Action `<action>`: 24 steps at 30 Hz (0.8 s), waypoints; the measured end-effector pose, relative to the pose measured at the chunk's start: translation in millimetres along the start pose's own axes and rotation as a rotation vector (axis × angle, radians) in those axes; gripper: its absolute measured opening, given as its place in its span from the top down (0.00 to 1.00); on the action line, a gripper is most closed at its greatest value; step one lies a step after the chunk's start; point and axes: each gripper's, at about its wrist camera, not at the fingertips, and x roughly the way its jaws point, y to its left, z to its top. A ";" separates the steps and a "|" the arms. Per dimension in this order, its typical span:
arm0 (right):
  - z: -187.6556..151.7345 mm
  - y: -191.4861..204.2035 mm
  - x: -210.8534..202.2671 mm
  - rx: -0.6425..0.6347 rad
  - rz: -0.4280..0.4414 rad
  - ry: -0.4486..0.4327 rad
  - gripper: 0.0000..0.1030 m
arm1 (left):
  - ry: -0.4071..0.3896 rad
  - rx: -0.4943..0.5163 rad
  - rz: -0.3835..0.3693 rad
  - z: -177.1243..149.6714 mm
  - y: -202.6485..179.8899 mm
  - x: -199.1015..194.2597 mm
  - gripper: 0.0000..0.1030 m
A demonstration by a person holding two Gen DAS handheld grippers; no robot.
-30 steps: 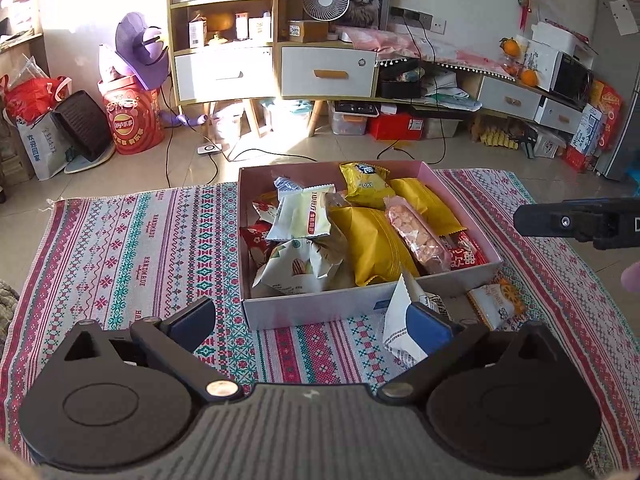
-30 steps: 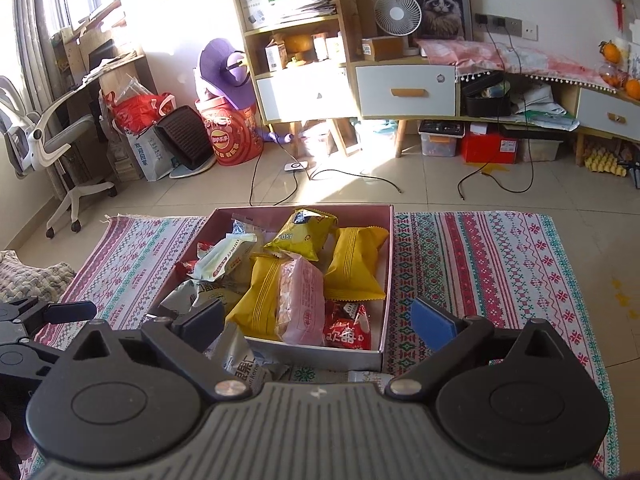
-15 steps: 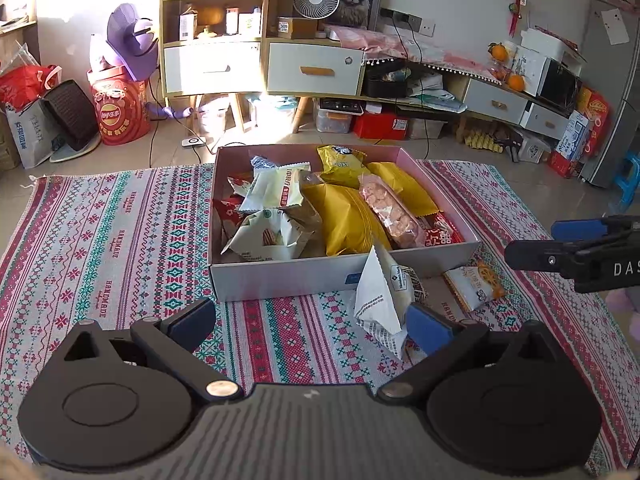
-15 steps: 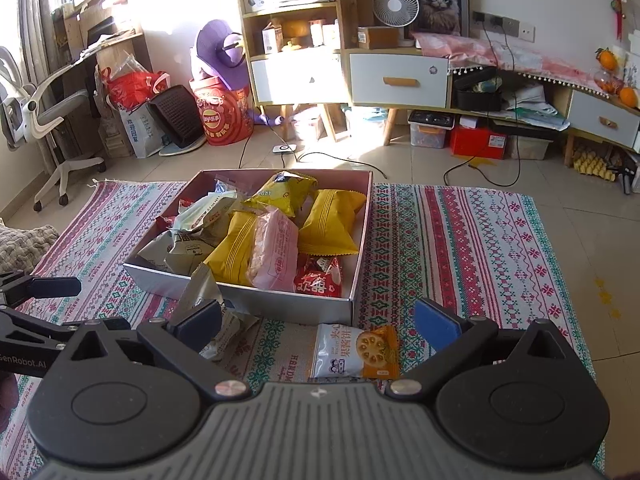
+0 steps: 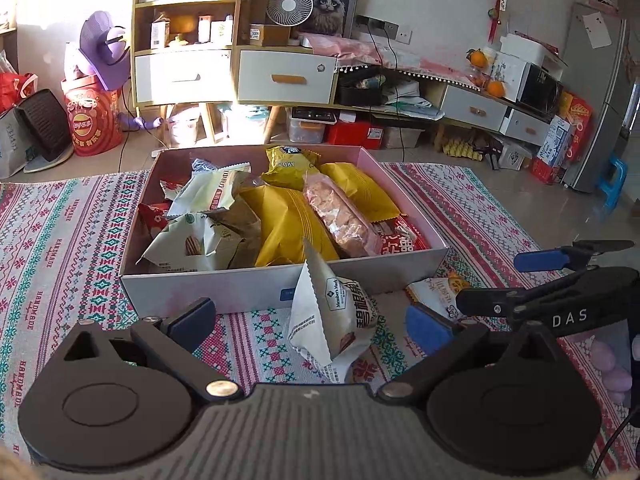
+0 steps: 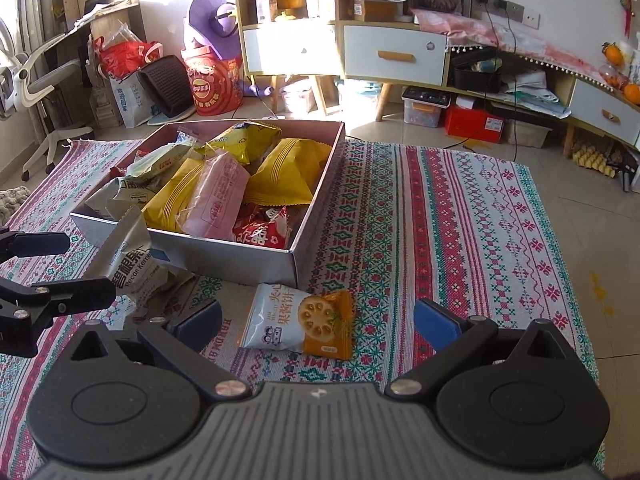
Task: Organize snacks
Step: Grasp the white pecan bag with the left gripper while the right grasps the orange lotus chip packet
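The left tongs (image 5: pixel 308 316) are spread wide and hold nothing; the white pecan packet (image 5: pixel 330 320) stands on the woven rug (image 5: pixel 60 240) between their fingers, leaning against the box (image 5: pixel 240 288) of snacks. The right tongs (image 6: pixel 316 320) gape wide too, empty, with the orange-and-white biscuit packet (image 6: pixel 300 320) flat between their fingers, just before the box corner.

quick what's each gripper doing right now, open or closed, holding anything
Left gripper: open, holding nothing; the white pecan packet stands between its fingers.
Right gripper: open, holding nothing; the white-and-orange biscuit packet lies between its fingers.
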 end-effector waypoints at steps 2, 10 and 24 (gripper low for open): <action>-2.6 1.2 3.2 -0.017 0.008 0.007 0.01 | 0.006 -0.001 -0.005 0.0 -2.3 5.6 0.00; -8.5 11.1 15.6 -0.055 0.032 0.047 0.01 | 0.064 0.014 -0.030 -5.5 -5.6 19.9 0.25; -5.9 22.5 30.3 -0.070 0.008 0.068 0.04 | 0.110 0.021 -0.023 -1.8 -4.3 17.7 0.46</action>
